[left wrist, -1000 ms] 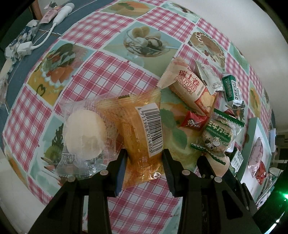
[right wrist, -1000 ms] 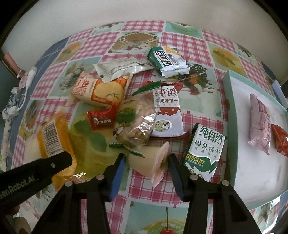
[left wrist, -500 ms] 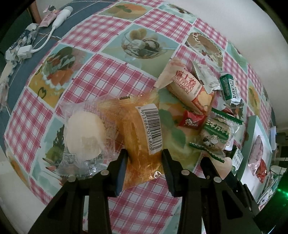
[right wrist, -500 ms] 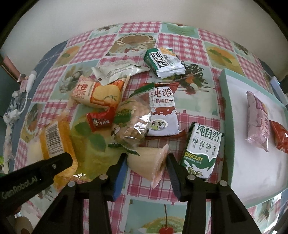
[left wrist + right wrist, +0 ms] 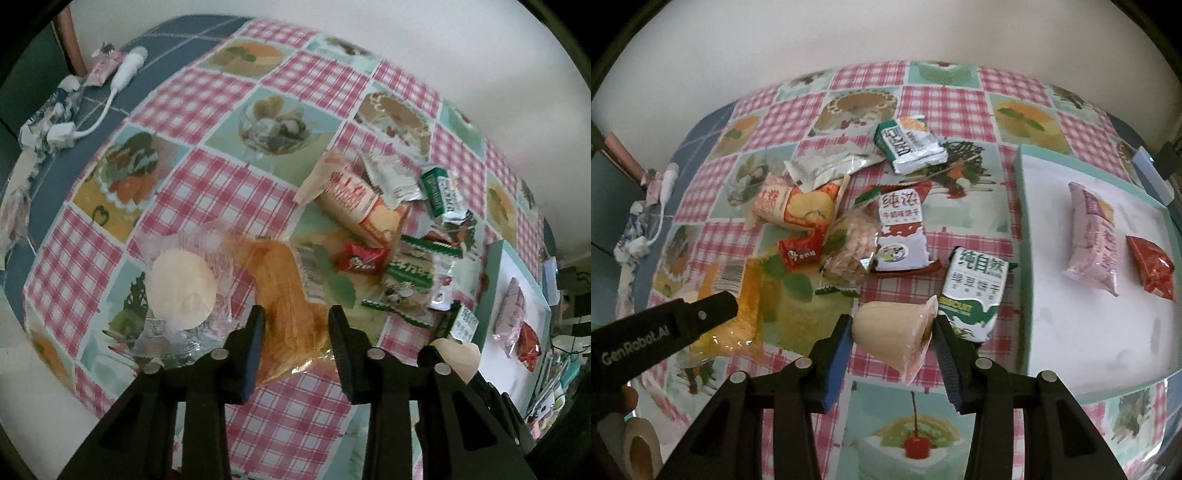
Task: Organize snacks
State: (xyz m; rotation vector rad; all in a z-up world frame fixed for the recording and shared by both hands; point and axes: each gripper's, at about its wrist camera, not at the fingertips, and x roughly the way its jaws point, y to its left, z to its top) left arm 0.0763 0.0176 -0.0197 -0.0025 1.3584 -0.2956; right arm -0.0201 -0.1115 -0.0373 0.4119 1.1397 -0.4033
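The right claw is closing on the pudding cup, its jaws narrowed against the cup's two sides, and compared with a second ago the cup is sitting higher over the cloth, so it is probably being lifted. The left claw is pinching the orange bag at its near end; the bag is blurring and rising where before it lay flat with its barcode up. Both pick-ups are apparently underway, which means two more snacks are leaving the pile. The tray is waiting to the right, already holding a pink pack and a red pack.
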